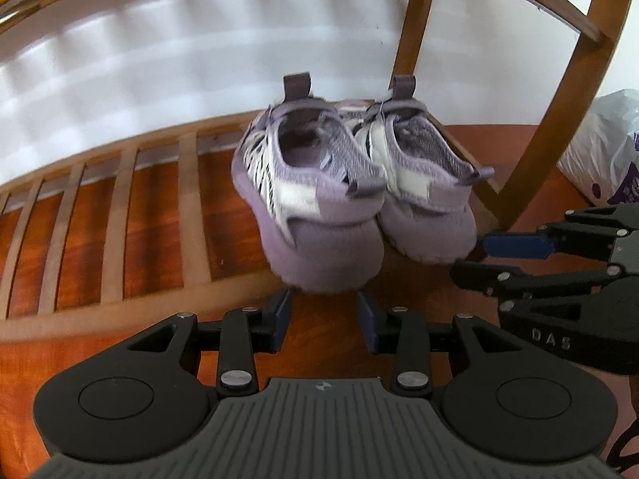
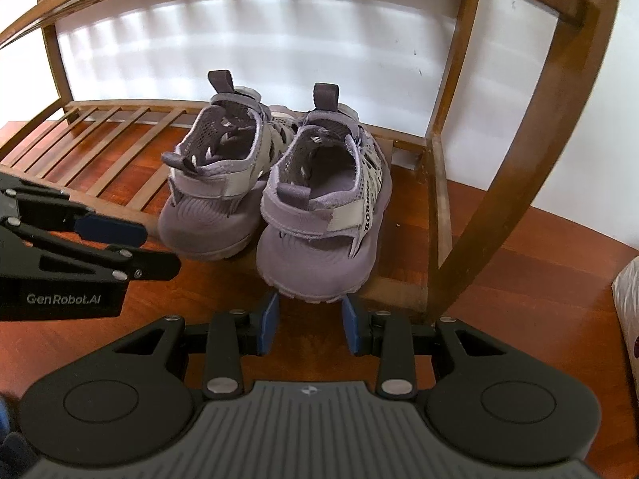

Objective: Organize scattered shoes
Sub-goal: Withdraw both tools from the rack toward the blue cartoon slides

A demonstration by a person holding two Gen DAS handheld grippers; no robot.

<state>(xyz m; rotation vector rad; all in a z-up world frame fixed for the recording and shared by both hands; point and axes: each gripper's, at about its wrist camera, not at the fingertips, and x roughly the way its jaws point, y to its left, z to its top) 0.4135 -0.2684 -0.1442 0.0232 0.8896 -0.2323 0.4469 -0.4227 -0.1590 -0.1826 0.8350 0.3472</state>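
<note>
Lilac mesh sandals [image 1: 351,191] are sitting mid-frame, heels overhanging the slatted wooden rack [image 1: 120,215]'s front edge; left tool [image 1: 325,319] and right tool [image 2: 308,321] are hovering spread, empty, over bare floor.

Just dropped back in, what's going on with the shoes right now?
A pair of purple shoes sits side by side on the bottom shelf of the wooden rack, heels facing out and overhanging its front edge. The left gripper is just behind the left shoe, and the right gripper just behind the right shoe. Both sets of jaws stand partly open with nothing between them; neither shoe is gripped. The pair looks placed, with both grippers close behind the heels.
</note>
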